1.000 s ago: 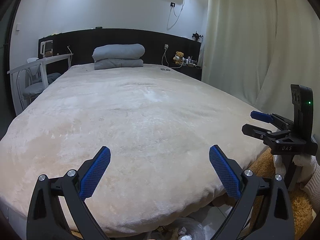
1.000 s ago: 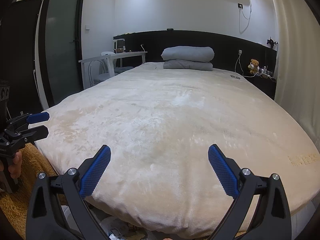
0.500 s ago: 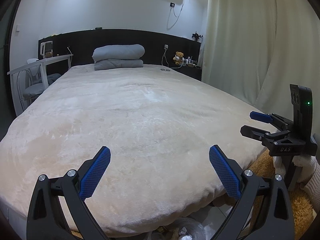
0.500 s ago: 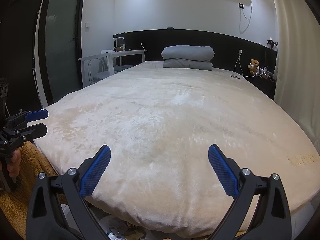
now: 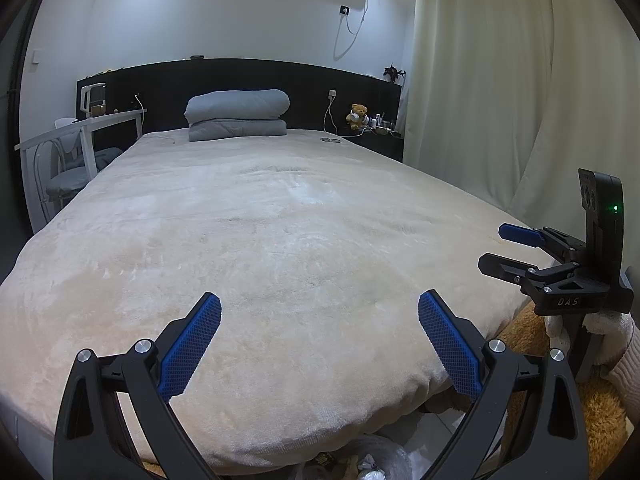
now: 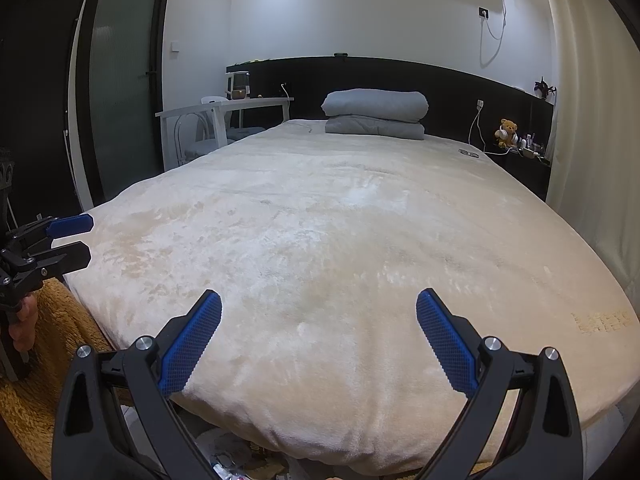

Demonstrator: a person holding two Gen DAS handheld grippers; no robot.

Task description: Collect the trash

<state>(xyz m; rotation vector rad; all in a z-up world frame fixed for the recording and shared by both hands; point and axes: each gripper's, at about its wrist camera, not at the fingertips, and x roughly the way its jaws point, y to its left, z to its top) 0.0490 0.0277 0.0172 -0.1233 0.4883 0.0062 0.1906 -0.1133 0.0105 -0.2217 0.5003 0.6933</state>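
Left gripper [image 5: 319,334] held above bed foot, jaws wide apart, nothing gripped. Crumpled wrappers and plastic bag [image 5: 374,465] seen on floor below bed edge [image 5: 320,420]; judged light, soft, crinkly, best pinched at raised fold. Right gripper [image 6: 319,334] likewise spread, empty.

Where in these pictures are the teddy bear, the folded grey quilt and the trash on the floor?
teddy bear [image 5: 359,114]: left wrist view, on its body.
quilt [image 5: 238,106]: left wrist view, middle of the upper fold.
trash [image 5: 370,465]: left wrist view, crumpled white piece at the foot of the bed.
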